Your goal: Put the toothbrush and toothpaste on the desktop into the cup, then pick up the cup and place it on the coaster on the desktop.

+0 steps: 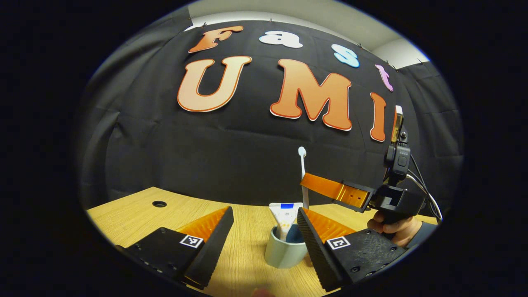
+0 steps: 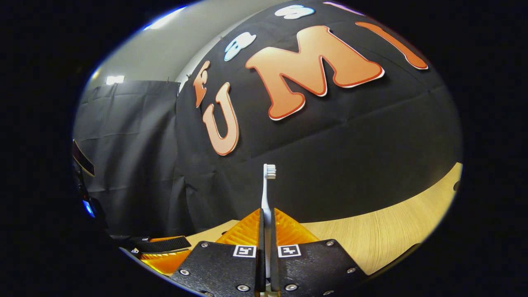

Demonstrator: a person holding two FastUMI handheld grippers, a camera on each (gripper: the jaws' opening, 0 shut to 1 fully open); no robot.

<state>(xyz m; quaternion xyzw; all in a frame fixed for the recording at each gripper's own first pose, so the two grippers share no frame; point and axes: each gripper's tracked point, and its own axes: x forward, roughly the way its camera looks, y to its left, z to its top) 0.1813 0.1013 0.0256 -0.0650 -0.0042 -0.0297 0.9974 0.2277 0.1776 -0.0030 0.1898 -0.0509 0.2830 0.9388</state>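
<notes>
Your right gripper (image 2: 266, 231) clamps toothbrush (image 2: 267, 194) upright (bristles at 12 o'clock) above cup (image 1: 284, 251), ready to lower beside toothpaste (image 1: 284, 218). Left gripper (image 1: 264, 235) spread wide around cup, steadying.

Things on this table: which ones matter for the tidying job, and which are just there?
Part of the job:
toothbrush, clamped upright in the right gripper
toothpaste, standing in the cup
cup
left gripper, open around the cup

Just there:
hole in the desktop
</notes>
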